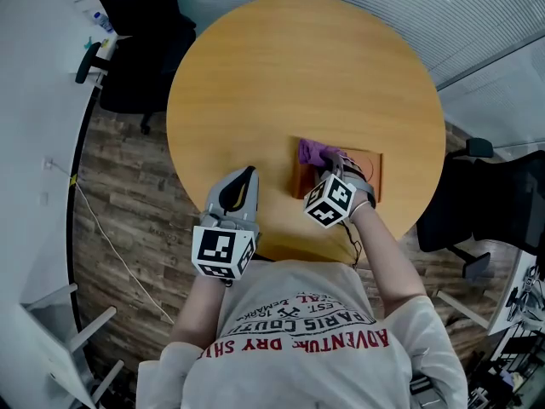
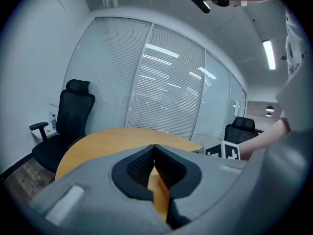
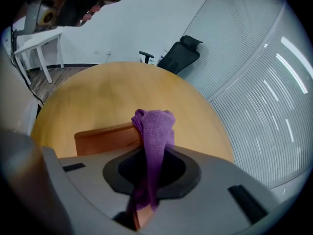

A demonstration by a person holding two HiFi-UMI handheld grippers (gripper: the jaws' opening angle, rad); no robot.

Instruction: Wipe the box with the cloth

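In the head view the right gripper (image 1: 335, 164) and the cloth (image 1: 312, 152) cover the middle of the box (image 1: 371, 165). In the right gripper view the box's near side lies behind the gripper body, and the cloth's lower end disappears between the jaws. The picture's right edge cuts off the black chair (image 1: 509, 204).

Round wooden table (image 1: 255, 75), black office chairs (image 1: 140, 58), plank floor (image 1: 128, 220), white blinds (image 1: 383, 7)

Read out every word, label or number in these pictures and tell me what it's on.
"PARIS COUTU": shirt, upside down, ending unclear.
"ADVENTUR": same shirt, red, ending unclear.
"DRY SH": same shirt, red, cut off.
Smaller shirt lines: too small to read.
Marker cubes, box, cloth: no text.
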